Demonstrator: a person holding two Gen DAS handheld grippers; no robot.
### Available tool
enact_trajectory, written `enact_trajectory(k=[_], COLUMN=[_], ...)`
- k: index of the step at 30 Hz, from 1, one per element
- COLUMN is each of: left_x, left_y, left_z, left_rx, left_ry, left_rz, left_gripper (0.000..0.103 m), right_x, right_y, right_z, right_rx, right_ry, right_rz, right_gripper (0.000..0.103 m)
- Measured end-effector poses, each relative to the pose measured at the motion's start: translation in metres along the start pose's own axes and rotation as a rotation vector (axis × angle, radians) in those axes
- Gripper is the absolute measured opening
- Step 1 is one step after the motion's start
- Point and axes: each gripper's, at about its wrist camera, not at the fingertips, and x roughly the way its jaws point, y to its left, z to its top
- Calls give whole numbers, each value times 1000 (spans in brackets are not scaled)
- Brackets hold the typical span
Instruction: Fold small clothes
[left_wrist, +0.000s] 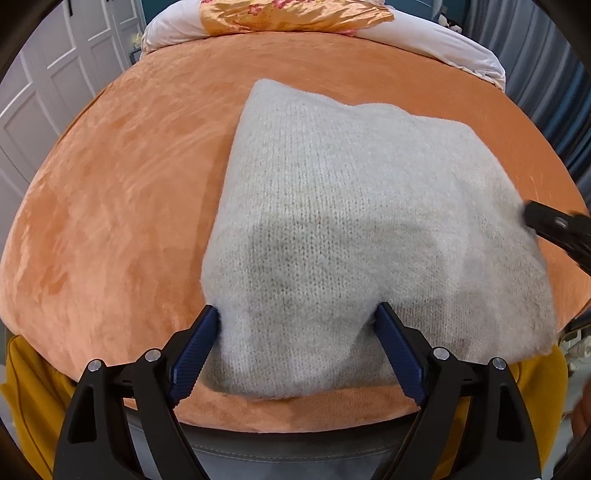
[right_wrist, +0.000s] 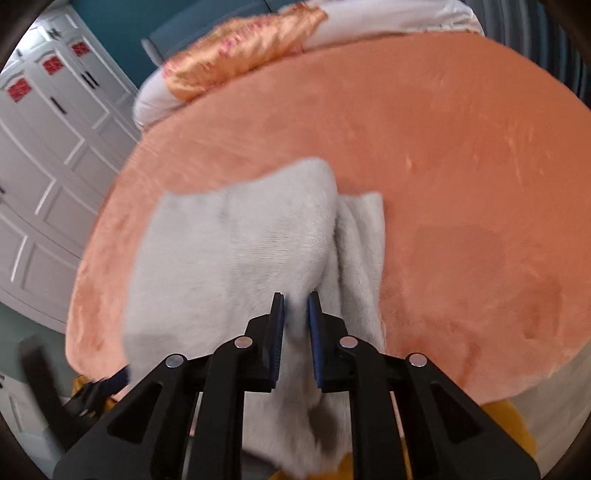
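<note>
A fluffy pale grey knitted sweater lies partly folded on the orange plush bed cover. My left gripper stands wide over the sweater's near end. A hump of knit fills the gap between its blue pads without being squeezed. My right gripper is at the sweater's right edge, narrow jaws shut on a raised fold of the knit. From the left wrist view it shows as a black tip at the garment's right side. Loose layers of the sweater hang below it.
An orange satin pillow and white bedding lie at the bed's far end. White wardrobe doors stand to the left. Yellow cloth shows below the bed's near edge. Bare orange cover spreads to the sweater's right.
</note>
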Motion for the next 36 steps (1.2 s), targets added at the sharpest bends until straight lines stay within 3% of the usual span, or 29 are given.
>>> enact_trajectory(k=[2, 4, 6, 7, 10, 13, 17, 21, 24, 29, 31, 34, 36], left_x=[0, 1, 1, 1, 1, 0, 1, 0, 0, -10, -21, -32, -28], left_y=[-1, -2, -4, -4, -4, -5, -7, -6, -3, 0, 4, 10, 10], left_z=[0, 0, -1, -1, -1, 0, -1, -2, -2, 0, 5, 18, 25], left_rx=[-1, 2, 3, 3, 4, 0, 10, 18, 1, -22, -69, -108, -100], left_ry=[0, -4, -5, -3, -1, 1, 0, 1, 8, -6, -39, -77, -75], left_rz=[2, 5, 7, 7, 7, -1, 11, 17, 5, -23, -63, -78, -60], left_gripper=[85, 85, 86, 86, 86, 86, 86, 87, 86, 85, 85, 85, 85], right_x=[-6, -2, 12, 20, 0, -19, 27, 23, 13, -9, -8, 9, 28], right_y=[0, 0, -2, -2, -1, 0, -18, -7, 2, -9, -12, -8, -6], right_z=[-14, -27, -41, -45, -45, -38, -52, -55, -47, -28, -21, -9, -5], right_rx=[1, -4, -28, -29, -16, -18, -9, -61, -54, 45, 48, 32, 22], right_ry=[23, 58, 95, 111, 23, -36, 116, 95, 94, 33, 24, 46, 69], right_rz=[10, 5, -24, -29, 0, 14, -38, -73, -87, -19, -21, -22, -20], right_gripper=[33, 36, 32, 18, 11, 10, 10, 12, 15, 28, 33, 48, 48])
